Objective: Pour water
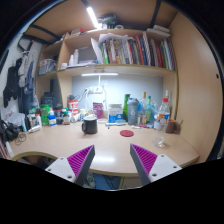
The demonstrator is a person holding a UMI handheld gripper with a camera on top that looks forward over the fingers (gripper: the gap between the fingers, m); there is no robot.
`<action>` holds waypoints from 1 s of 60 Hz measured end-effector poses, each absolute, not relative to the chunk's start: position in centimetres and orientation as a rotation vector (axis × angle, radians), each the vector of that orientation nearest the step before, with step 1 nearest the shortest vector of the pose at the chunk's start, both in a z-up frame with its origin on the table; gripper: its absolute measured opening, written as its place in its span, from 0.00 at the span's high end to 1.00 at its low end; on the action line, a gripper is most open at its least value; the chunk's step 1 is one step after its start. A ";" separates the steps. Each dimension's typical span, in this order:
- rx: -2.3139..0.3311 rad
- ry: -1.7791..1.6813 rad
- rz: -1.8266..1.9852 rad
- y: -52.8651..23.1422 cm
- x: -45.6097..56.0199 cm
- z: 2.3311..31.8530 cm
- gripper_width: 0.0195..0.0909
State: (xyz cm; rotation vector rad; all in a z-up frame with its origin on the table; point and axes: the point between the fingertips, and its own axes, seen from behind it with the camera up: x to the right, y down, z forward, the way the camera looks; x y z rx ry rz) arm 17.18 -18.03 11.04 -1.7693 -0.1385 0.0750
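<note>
Gripper (112, 160) spread wide, nothing between the pads, held back from the desk (100, 148) for a full look. Mug (90, 123) and glass (161, 131) well ahead, apart; bottles (150, 109) behind near the wall, likely the water source

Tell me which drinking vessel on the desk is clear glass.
The stemmed glass just beyond the open gripper, near the desk's front edge; the mug farther back is dark and opaque.

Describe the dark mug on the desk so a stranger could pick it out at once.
Start at the curved wooden desk under the bookshelf. Well beyond the open gripper, left of the red coaster, stands the mug. It is the only squat, near-black vessel there; its neighbours are taller, paler bottles.
</note>
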 end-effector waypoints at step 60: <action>-1.614 -0.014 -0.250 4.5 40.5 10.8 0.17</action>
